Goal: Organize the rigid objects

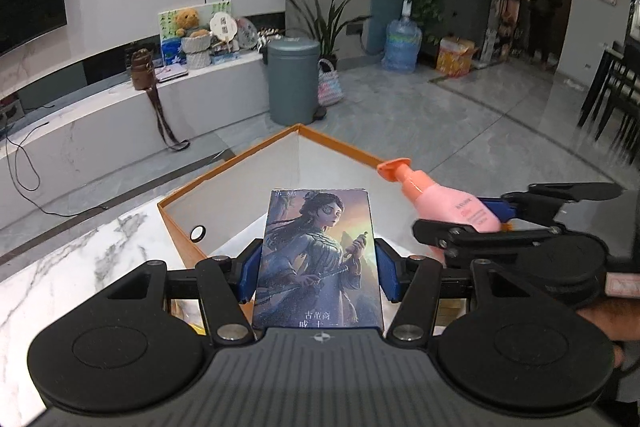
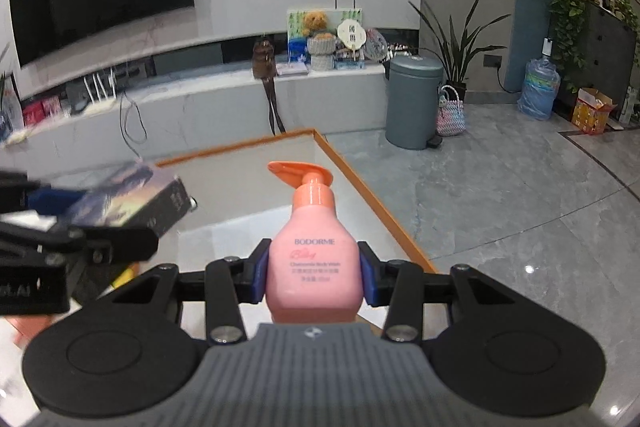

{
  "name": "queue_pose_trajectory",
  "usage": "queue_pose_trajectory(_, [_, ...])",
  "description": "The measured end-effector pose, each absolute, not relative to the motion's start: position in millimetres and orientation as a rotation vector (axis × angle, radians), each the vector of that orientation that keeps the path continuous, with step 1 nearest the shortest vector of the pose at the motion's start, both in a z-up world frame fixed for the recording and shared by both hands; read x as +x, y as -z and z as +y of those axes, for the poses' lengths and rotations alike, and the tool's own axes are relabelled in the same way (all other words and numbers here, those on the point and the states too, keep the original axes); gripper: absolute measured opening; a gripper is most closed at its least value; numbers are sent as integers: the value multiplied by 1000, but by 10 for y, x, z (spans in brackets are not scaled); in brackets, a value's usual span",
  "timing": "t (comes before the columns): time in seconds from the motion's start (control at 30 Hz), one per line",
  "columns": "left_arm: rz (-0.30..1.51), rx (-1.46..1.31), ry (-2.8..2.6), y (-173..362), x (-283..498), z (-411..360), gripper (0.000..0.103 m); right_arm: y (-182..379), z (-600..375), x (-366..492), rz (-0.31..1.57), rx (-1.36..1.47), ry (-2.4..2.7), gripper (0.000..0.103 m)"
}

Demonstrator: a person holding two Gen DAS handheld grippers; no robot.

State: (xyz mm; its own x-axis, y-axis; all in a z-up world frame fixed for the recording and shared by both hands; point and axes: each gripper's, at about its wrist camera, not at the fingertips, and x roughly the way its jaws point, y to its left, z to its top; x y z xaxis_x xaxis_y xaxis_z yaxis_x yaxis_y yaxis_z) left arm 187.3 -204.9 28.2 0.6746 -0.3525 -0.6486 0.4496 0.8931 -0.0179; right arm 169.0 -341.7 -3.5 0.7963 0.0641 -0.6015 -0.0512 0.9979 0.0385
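My left gripper (image 1: 318,273) is shut on a flat card box (image 1: 318,259) printed with a figure in blue robes; its blue pads press the box's two long sides. The box hangs over the near part of an open orange-rimmed storage box (image 1: 248,157). My right gripper (image 2: 314,275) is shut on a pink pump bottle (image 2: 314,267) with an orange pump head, held upright over the same storage box (image 2: 360,187). In the left wrist view the bottle (image 1: 452,203) and the right gripper (image 1: 496,223) sit to the right. In the right wrist view the card box (image 2: 136,199) and left gripper show at left.
The storage box stands on a white marble tabletop (image 1: 72,267); its white inside shows. Beyond lie a grey tiled floor, a grey pedal bin (image 1: 294,79), a low TV bench with toys, a water jug (image 1: 402,45) and dark chairs at right. A person stands far back in a doorway.
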Motion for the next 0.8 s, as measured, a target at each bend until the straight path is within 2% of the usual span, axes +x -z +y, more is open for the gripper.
queue_pose_trajectory(0.3, [815, 107, 349, -70, 2313, -2242, 65, 228, -3428, 2012, 753, -110, -121, 43])
queue_pose_trajectory(0.8, [995, 194, 268, 216, 2594, -2577, 65, 590, -3459, 2470, 927, -266, -159, 43])
